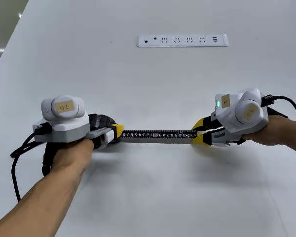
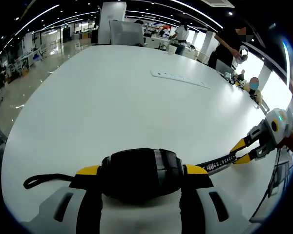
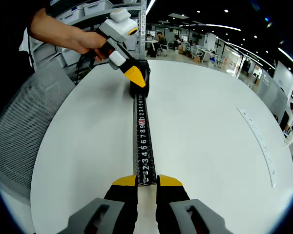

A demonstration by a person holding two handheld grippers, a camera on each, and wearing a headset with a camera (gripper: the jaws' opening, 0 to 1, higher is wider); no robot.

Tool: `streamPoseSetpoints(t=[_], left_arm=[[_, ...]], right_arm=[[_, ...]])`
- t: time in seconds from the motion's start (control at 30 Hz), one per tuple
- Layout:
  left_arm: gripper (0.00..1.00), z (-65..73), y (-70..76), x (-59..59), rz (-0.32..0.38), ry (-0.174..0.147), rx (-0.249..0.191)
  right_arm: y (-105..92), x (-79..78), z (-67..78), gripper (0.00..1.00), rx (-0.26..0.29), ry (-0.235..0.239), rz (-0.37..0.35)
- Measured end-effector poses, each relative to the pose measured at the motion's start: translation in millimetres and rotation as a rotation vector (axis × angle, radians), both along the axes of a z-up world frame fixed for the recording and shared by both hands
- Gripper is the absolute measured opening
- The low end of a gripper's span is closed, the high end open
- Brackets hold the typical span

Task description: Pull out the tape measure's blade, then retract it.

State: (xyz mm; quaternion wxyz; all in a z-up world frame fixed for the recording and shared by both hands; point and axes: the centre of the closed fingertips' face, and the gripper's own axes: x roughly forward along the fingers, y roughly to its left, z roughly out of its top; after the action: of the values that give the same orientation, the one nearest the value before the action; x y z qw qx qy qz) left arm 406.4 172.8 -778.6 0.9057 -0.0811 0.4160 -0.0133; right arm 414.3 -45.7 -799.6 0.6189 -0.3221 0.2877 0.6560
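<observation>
Spreading under everything is the white counter (image 1: 138,74). The left forearm reaches in from the lower left, its hand (image 1: 71,153) wrapped around the handle of the left gripper (image 1: 111,133), which lies low over the counter and points right. The right hand (image 1: 276,131) comes in from the right edge, holding the right gripper (image 1: 200,133) level and pointing left, so the two face each other, well apart. A power strip (image 1: 182,40) lies flat near the far side. The left jaws are clamped on the black tape measure (image 2: 141,173), one yellow tip on each side; whether it touches the counter I cannot tell. The blade (image 1: 158,134) runs straight between the grippers, numbers up, and the right jaws are closed on its end.
</observation>
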Motion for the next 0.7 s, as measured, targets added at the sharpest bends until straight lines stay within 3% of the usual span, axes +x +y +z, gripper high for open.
streamPoseSetpoints(t=[0.7], left_arm=[[0.59, -0.8, 1.4, 0.5, 0.002, 0.005, -0.003]], right_arm=[[25.0, 0.5, -1.9, 0.1, 0.018, 0.001, 0.008]])
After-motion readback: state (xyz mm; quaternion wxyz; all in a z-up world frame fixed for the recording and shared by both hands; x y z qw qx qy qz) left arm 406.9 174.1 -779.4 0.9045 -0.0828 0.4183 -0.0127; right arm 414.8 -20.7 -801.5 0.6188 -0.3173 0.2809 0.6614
